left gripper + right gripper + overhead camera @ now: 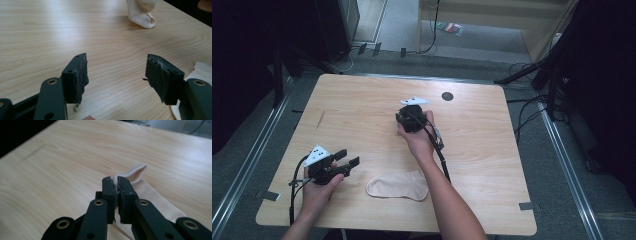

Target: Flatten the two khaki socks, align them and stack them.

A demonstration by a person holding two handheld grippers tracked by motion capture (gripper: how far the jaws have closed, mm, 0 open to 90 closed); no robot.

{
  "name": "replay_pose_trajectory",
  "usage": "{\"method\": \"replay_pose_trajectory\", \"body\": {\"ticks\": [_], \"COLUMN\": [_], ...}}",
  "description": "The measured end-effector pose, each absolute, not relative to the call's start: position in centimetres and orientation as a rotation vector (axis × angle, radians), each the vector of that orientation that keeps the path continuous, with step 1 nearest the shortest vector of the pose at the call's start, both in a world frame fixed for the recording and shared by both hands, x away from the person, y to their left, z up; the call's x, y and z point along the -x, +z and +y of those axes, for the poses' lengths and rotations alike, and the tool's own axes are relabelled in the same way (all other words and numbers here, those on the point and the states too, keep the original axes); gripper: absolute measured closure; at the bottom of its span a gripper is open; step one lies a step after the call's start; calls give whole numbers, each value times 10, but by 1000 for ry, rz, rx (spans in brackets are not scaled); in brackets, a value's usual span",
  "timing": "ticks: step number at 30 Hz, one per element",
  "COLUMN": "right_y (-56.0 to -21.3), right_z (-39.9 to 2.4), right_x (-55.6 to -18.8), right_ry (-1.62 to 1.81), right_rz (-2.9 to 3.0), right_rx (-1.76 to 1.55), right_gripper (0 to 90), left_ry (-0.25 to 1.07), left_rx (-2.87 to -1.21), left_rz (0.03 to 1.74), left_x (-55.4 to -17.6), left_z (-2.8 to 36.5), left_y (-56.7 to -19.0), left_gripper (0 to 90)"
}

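The room is dim, with grey carpet (532, 50), cables and metal rails around a pale wooden surface (362, 100) that is bare over most of its area. Near the surface's front edge, a little right of its middle, a cream sock (397, 186) lies flat and untouched. A second cream sock (150, 192) is at the middle of the surface, its ribbed cuff pinched between the clenched jaws of the right gripper (114, 180); the left gripper view shows it hanging with its lower end apparently on the wood. The left gripper (349, 157) sits near the front left corner, its jaws released and spread wide with nothing between them.

The work looks barely begun: one sock has been taken by the cuff, while the other waits. Bringing the two together, or laying them out, seems still to be done. A small dark round spot (447, 96) marks the far edge.
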State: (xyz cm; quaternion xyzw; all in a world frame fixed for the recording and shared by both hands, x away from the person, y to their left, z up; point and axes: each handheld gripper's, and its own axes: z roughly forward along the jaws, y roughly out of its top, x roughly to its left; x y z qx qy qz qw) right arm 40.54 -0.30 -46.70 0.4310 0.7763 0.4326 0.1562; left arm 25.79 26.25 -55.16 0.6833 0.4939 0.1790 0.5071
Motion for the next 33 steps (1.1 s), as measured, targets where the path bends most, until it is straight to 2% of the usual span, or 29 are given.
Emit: {"method": "replay_pose_trajectory", "body": {"ticks": [6, 11, 14, 24, 33], "right_y": [-431, -418, -428, -506, -523], "right_z": [13, 4, -14, -88, -109], "right_x": [-388, -377, -378, -399, -405], "right_ry": [1416, 1539, 1505, 1264, 1143], "right_rz": [2233, 2226, 2243, 2277, 2251], "right_rx": [-1120, -1092, -1150, -1459, -1452], "right_gripper": [858, 857, 857, 856, 833], "left_ry": [429, 433, 431, 433, 440], "left_rx": [-1648, -1646, -1646, -1650, -1653], "left_rz": [1191, 1190, 1191, 1193, 1195], "left_x": [-258, -257, -257, -258, -258], "left_z": [263, 263, 263, 263, 262], "left_y": [-551, -551, -551, -551, -551], "left_gripper": [347, 346, 347, 352, 354]}}
